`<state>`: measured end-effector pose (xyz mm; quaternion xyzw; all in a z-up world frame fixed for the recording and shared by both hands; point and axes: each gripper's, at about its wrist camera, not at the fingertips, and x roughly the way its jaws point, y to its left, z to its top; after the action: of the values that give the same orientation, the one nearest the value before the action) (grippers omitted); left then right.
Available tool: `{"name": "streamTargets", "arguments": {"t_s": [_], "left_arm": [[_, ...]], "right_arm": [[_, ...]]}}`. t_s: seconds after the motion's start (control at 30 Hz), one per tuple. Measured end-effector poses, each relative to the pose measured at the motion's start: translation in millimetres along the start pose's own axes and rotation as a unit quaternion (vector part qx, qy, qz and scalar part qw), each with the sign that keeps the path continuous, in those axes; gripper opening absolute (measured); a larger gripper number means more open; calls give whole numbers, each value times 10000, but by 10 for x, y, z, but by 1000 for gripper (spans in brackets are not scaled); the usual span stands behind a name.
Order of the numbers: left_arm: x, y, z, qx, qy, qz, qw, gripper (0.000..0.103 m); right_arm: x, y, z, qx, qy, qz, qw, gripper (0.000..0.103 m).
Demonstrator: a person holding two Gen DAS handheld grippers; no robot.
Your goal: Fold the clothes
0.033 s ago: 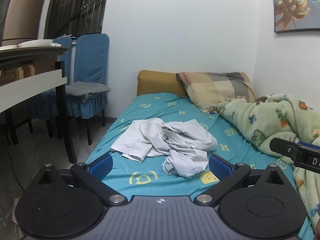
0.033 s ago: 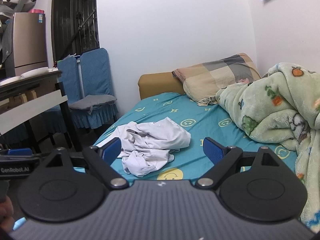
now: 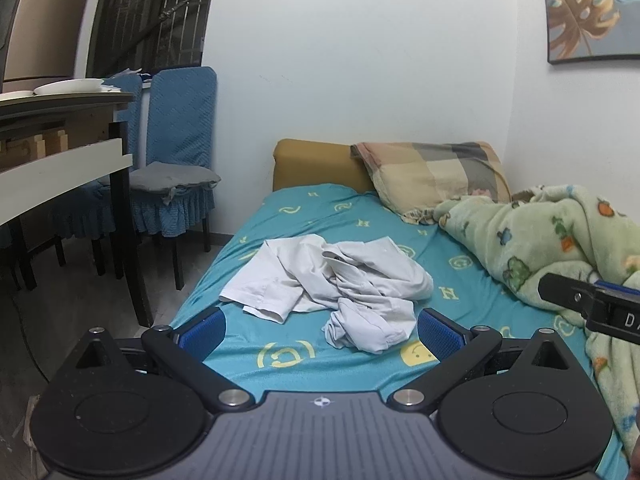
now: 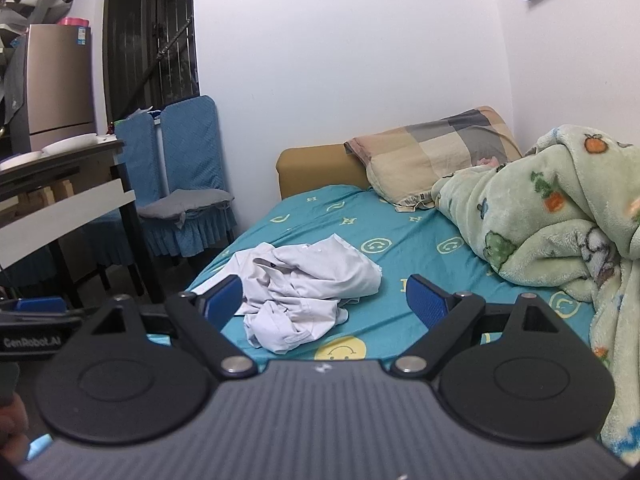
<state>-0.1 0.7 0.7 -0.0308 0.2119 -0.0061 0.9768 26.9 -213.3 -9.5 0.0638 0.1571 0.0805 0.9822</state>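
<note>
White shirt lies crumpled on the teal bedsheet, near the bed's near-left edge, untouched. Left gripper and right gripper both hover short of it, jaws spread wide, empty; likely lining up a first grab. Green fleece blanket is heaped right, plaid pillow far. Right gripper view reads "GenRobot.AI" on the other tool; left view shows a partial "DA".

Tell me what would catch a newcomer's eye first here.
A crumpled white garment lies in a heap in the middle of the teal bed sheet, not yet folded. A green fleece blanket is bunched along the bed's right side, below a plaid pillow. The left gripper and the right gripper are open, short of the garment.
</note>
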Motion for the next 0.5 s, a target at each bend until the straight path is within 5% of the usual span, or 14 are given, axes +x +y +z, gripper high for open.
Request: {"name": "streamTargets", "arguments": {"t_s": [0.5], "left_arm": [[57,-43,1,64,72,-114,9999,103]], "right_arm": [[18,18,-34,-199,-41,-120,9997,90]]}}
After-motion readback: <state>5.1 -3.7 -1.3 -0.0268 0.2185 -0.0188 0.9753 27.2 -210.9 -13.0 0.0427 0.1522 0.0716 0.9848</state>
